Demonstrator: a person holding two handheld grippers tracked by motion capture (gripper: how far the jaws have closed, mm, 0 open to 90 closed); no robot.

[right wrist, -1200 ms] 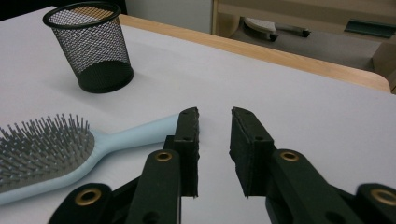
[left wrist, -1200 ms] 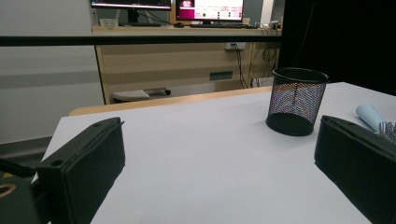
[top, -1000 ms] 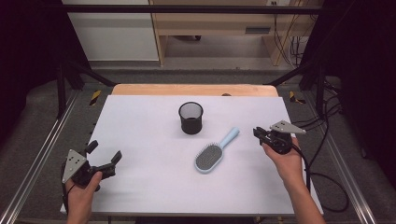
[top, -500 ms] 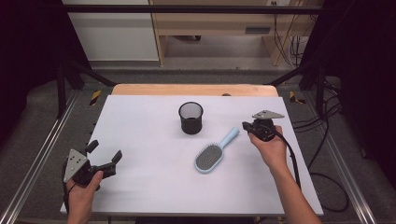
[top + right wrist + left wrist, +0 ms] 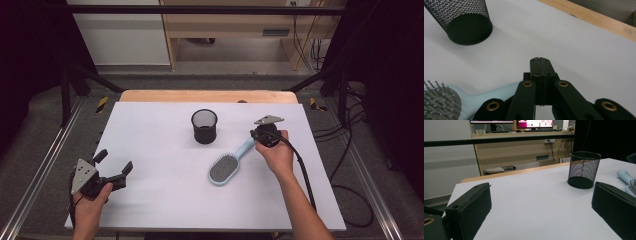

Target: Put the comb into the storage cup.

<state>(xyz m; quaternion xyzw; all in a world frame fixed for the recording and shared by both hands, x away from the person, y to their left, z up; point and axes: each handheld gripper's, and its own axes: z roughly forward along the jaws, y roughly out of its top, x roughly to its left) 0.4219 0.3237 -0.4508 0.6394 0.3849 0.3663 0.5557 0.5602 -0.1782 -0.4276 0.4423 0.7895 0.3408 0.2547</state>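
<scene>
My left gripper [image 5: 111, 172] sits at the near left corner of the white table [image 5: 150, 130], low over the surface, its jaws spread wide with nothing between them; in the left gripper view the two black pads frame bare tabletop. Further right and toward the far side stands the black mesh cup [image 5: 204, 126], upright, well apart from that hand. Right of the cup and nearer to me lies the light blue hairbrush [image 5: 228, 164], bristles up, its oval head toward the near left and its handle running up toward the far right. My right gripper [image 5: 540, 61] hangs directly over the end of that handle. Its jaws are pressed fully together, with nothing clamped between them. In the right gripper view the brush handle passes under the gripper's linkage while the closed tips point past it at bare table, with the cup off at the upper left.
</scene>
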